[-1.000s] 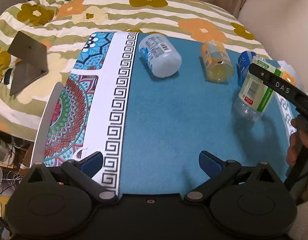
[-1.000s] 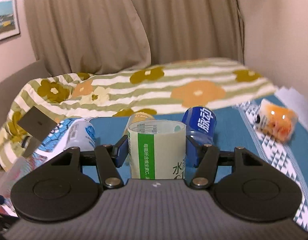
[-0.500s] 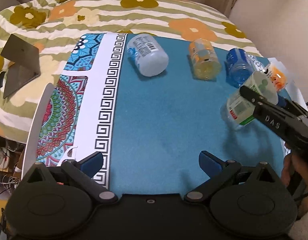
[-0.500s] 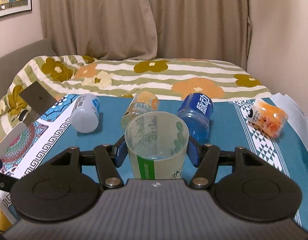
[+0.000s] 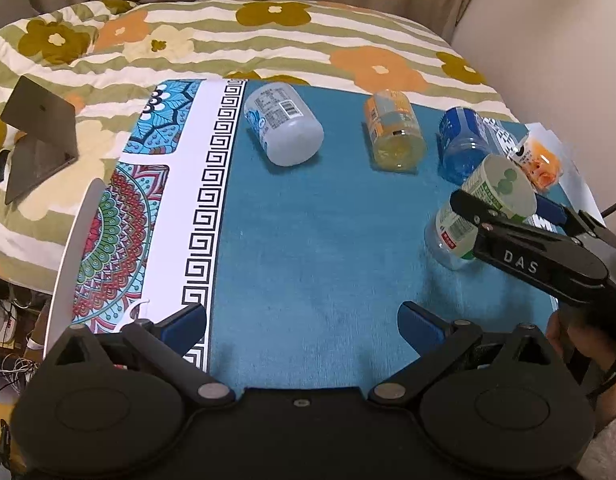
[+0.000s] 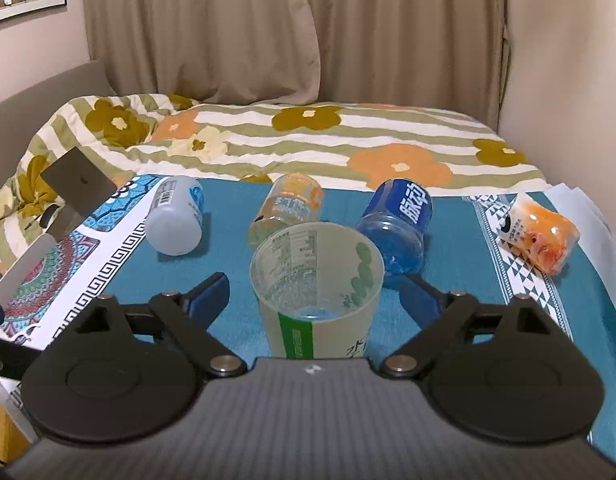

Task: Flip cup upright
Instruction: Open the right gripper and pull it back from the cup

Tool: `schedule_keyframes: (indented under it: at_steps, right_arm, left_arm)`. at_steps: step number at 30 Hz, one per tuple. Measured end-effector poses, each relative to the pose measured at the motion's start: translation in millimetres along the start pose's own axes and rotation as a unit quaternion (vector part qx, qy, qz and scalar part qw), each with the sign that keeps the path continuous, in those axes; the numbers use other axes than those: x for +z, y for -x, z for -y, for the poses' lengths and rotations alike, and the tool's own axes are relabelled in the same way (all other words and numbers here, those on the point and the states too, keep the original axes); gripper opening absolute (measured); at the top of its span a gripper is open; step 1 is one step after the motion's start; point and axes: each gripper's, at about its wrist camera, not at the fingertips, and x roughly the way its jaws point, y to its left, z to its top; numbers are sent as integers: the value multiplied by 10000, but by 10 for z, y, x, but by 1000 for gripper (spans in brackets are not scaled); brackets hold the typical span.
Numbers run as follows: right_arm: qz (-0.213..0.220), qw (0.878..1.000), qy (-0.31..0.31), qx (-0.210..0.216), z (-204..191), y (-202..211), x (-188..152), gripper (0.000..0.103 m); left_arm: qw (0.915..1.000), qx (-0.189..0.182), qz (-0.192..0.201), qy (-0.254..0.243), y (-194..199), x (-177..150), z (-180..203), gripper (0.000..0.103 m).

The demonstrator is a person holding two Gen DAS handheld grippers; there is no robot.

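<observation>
One cup [image 6: 317, 280] upright, mouth up, between spread fingers of right claw [image 6: 313, 292], left claw [image 5: 304, 320] wide, empty.

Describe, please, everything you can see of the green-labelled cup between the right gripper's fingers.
The green-labelled cup is translucent, thin plastic by its look, with a green and white printed wrap and Chinese text. It stands upright, open mouth up, empty, on the teal tablecloth. The right gripper is open around it, blue pads on either side and apart from its wall. The blue cup lies on its side just behind it.
</observation>
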Motion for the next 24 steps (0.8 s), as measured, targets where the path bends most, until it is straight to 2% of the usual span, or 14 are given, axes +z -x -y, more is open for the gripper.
schedule_keyframes:
  at_steps: [7,12,18,24]
  right_arm:
    - [-691,9958,-578,140,137,288,215,103]
    - [-940,9942,-527,53,227,728,457,103]
    - [-1241,9911,-346,-348,390,1061,553,103]
    - [-1549,9845,-495,-657,641,1181,444,103]
  left_arm:
    - [9996,44,271,17,239,38,94,103]
    - [9980,78,625,-23,510,85,236,103]
    - [9932,215,1121,-235,730,99,447,103]
    - [9892,449,1312,-480,725,15,618,103]
